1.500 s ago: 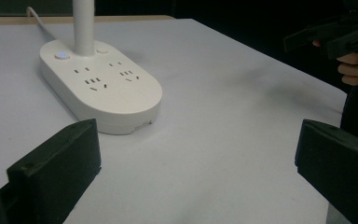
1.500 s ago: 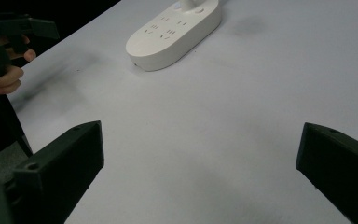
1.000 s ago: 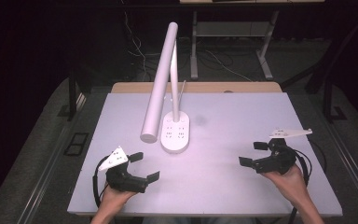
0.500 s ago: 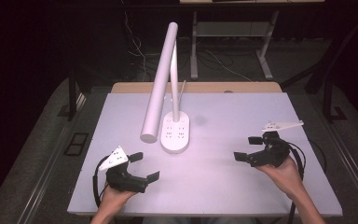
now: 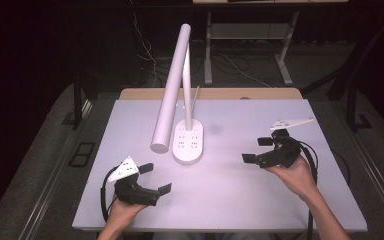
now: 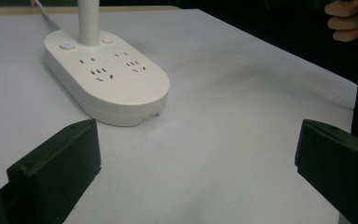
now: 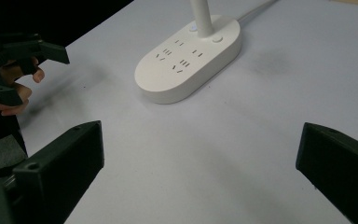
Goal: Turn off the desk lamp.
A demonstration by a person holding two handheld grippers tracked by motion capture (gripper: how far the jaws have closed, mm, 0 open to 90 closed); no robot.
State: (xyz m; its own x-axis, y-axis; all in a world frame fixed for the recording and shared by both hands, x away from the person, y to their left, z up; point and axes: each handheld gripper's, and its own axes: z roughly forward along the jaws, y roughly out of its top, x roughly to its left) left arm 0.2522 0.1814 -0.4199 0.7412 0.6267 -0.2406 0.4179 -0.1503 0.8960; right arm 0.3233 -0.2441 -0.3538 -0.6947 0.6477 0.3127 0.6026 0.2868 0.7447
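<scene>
The right gripper (image 5: 256,150) has edged nearer the white oval-based plastic desk lamp (image 5: 188,144), probably beginning its approach (jaws wide apart); the left gripper (image 5: 156,178) waits, jaws likewise spread.

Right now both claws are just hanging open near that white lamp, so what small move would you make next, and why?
Probably ease the right claw forward toward the lamp base. Both claws are open and hold nothing, the left claw sits low near the table's front edge, and the right one is angled at the base with bare table between them.
</scene>
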